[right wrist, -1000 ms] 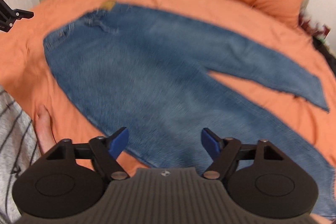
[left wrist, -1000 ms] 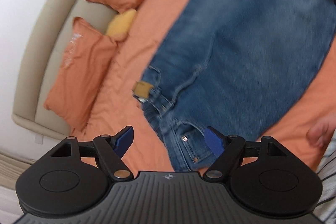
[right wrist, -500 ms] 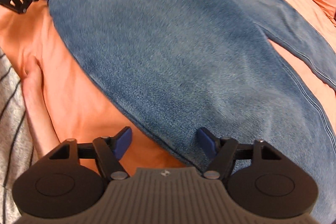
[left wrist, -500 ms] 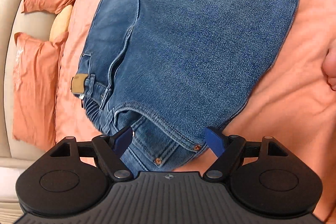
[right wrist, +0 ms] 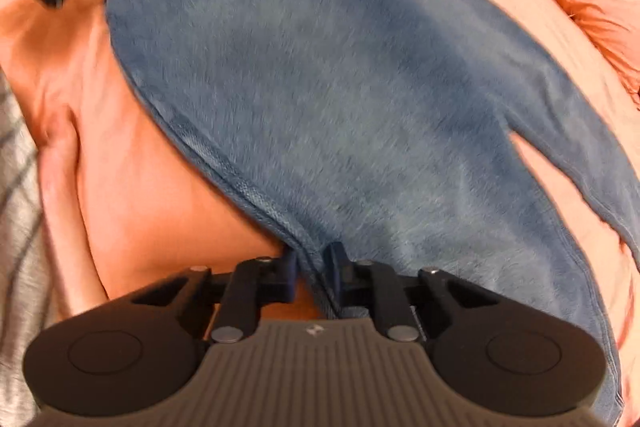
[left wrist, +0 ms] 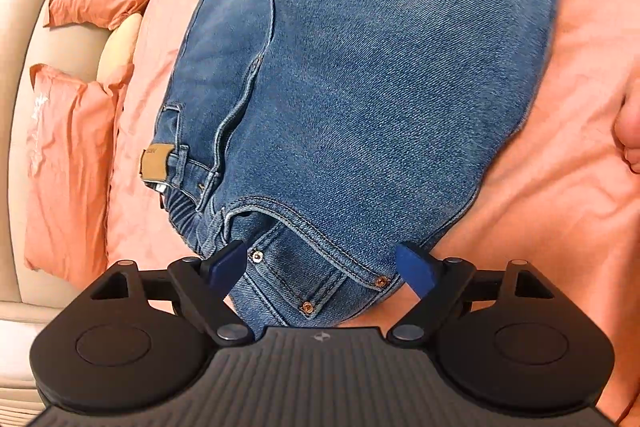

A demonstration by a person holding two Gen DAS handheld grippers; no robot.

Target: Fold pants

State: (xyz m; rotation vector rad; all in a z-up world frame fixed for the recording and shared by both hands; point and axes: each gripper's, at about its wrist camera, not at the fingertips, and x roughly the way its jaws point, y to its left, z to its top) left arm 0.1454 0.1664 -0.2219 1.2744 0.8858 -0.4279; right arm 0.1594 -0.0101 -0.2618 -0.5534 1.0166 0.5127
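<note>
While lying flat on orange bedsheet (left wrist: pixel 560 187), blue jeans (left wrist: pixel 380 67) faded, copper-riveted.

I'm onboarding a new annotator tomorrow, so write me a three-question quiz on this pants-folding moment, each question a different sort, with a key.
1. True or false: the jeans lie on an orange bedsheet.
2. Multiple choice: which part of the jeans sits between the pads of the left claw? A) a leg hem B) the waistband corner with the riveted pocket C) the tan label
3. Fill in: the right claw is closing on the jeans' side ____.

Key:
1. True.
2. B. The left claw's pads stand wide apart, opening, not pressing the denim.
3. Edge. The seam runs between its nearly closed pads.
</note>
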